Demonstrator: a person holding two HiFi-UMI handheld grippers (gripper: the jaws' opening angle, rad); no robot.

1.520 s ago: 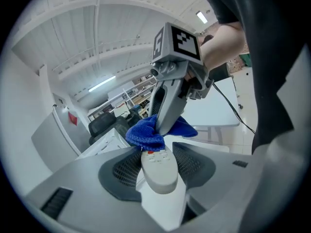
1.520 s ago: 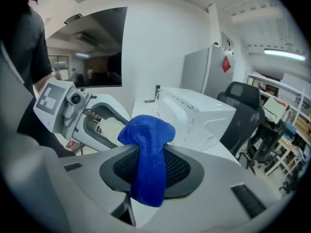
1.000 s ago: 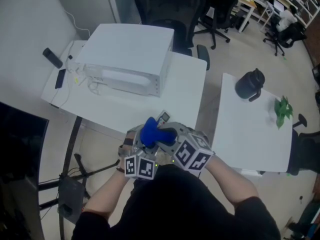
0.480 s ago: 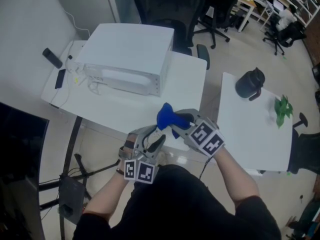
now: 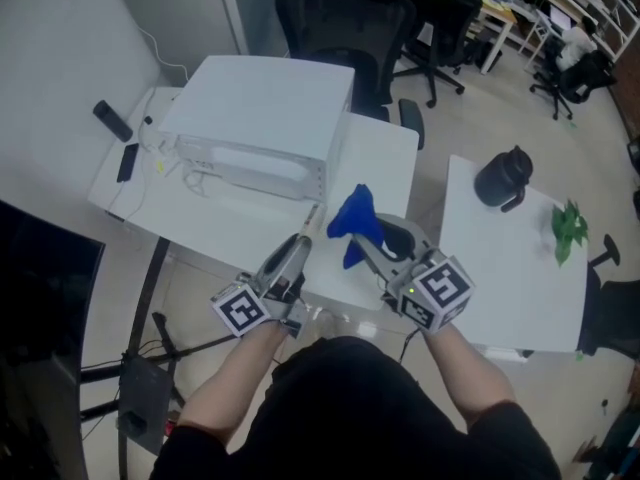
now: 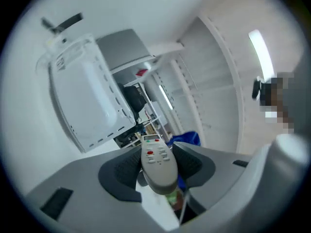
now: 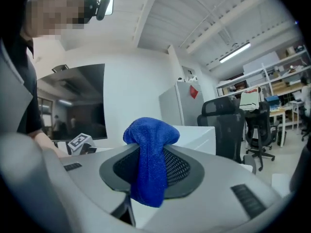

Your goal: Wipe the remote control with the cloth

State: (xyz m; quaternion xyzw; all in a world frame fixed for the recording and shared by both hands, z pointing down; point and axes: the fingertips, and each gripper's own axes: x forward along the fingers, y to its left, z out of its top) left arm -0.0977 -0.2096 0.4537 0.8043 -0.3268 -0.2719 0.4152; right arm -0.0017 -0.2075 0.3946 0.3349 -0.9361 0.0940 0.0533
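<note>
The grey remote control (image 6: pixel 158 161) has red buttons and lies clamped between the pads of my left gripper (image 6: pixel 156 165), pointing forward. In the head view the left gripper (image 5: pixel 296 250) is over the near edge of the white table (image 5: pixel 375 158), rolled onto its side. The blue cloth (image 7: pixel 149 154) hangs bunched between the jaws of my right gripper (image 7: pixel 151 171), which is shut on it. In the head view the cloth (image 5: pixel 352 218) sticks up from the right gripper (image 5: pixel 376 240), a short way right of the remote and apart from it.
A big white box-shaped appliance (image 5: pixel 260 108) takes up the back of the table. Two small black devices (image 5: pixel 112 120) lie at its far left. A second white table (image 5: pixel 470 268) at the right carries a black kettle (image 5: pixel 503 176) and a green plant (image 5: pixel 568 223). Office chairs (image 5: pixel 350 18) stand behind.
The grippers were together with the cloth on the remote; they have parted. The left one went left and rolled over with the remote, the right one went right and up with the cloth.
</note>
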